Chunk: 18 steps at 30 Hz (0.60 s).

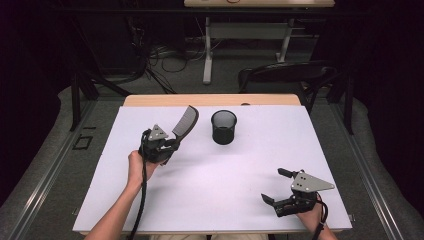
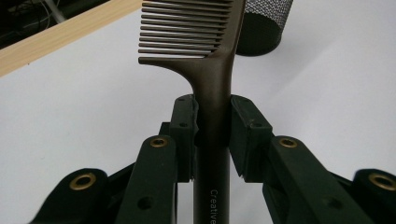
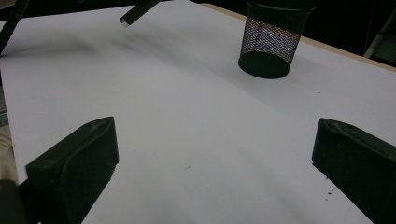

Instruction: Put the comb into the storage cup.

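Observation:
A dark brown comb [image 1: 185,121] with wide teeth is held by its handle in my left gripper [image 1: 167,146], above the white table left of centre. In the left gripper view both pads [image 2: 184,122] press on the comb [image 2: 210,88] handle, teeth pointing away toward the cup. A black mesh pen cup [image 1: 223,127] stands upright at the middle back, its rim [image 2: 268,9] just beyond the comb's teeth. My right gripper [image 1: 276,186] rests at the front right, jaws wide apart with nothing between them. The mesh cup [image 3: 273,39] and the comb's handle end [image 3: 135,11] appear far ahead of it.
A white sheet [image 1: 220,190] covers the table; a wooden edge [image 1: 210,100] runs along the back. A dark chair [image 1: 285,75] stands behind the table. Cables trail from both grippers toward the front edge.

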Available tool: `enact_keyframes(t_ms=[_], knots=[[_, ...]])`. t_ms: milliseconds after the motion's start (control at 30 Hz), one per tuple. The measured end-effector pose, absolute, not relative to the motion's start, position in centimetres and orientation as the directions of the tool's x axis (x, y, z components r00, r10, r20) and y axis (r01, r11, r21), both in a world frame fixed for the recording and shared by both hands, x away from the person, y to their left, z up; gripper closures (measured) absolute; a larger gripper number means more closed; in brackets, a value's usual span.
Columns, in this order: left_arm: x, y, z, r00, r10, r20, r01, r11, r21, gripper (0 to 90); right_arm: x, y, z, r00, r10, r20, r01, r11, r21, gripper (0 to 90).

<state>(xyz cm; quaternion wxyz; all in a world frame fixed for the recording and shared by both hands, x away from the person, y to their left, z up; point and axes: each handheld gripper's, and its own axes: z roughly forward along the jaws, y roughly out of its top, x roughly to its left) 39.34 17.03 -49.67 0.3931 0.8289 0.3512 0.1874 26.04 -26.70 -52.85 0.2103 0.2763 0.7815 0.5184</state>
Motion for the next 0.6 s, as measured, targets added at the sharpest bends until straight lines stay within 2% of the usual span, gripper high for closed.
enact_keyframes(t_ms=[600], knots=[[39.9, 16.2, -48.4, 0.676, 0.736, 0.028, 0.405, -0.403, 0.821, 72.4, 26.0, -26.7, -52.8, -0.757, 0.652, -0.043, 0.213, 0.308, 0.927, 0.2]])
